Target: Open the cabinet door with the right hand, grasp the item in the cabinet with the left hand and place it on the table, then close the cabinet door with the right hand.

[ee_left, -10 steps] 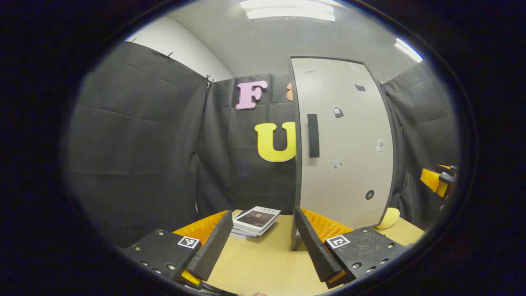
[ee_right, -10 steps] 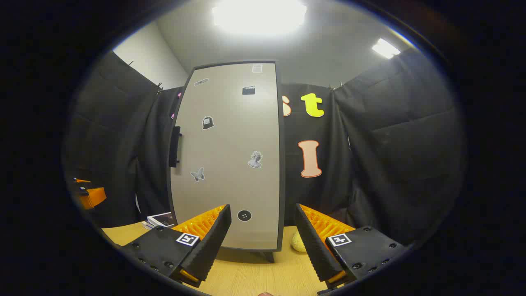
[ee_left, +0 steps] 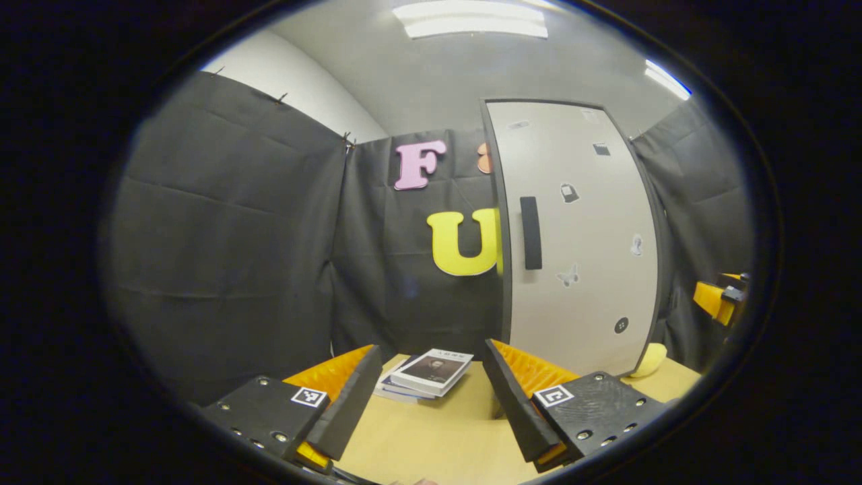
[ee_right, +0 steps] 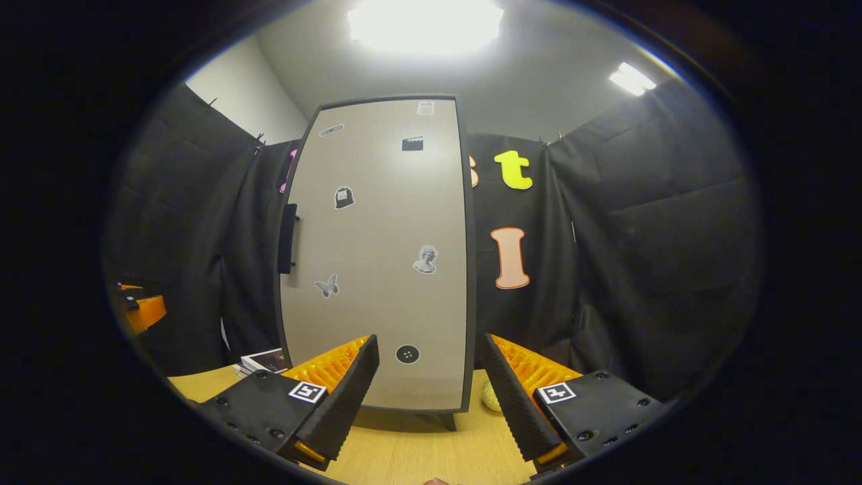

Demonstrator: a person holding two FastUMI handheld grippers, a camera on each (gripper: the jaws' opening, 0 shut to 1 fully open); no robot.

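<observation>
Approach the closed cabinet door (ee_right: 377, 256) squarely, right gripper (ee_right: 429, 384) spread empty, aiming for the dark handle (ee_right: 288, 238), left gripper (ee_left: 431, 391) likewise unclenched.

Left gripper (ee_left: 429, 397) hangs low over the table (ee_left: 438, 438), jaws apart on nothing. Stack of books (ee_left: 425, 374) at twelve o'clock, just past the fingertips. Cabinet door (ee_left: 579, 236) closed at one o'clock, dark handle (ee_left: 531, 232) upright.

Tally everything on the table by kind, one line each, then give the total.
Cabinet, door shut: 1
Books, in a stack: at least 2; the exact number cannot be told
Yellow item beside the cabinet: 1
Total: at least 4
</observation>
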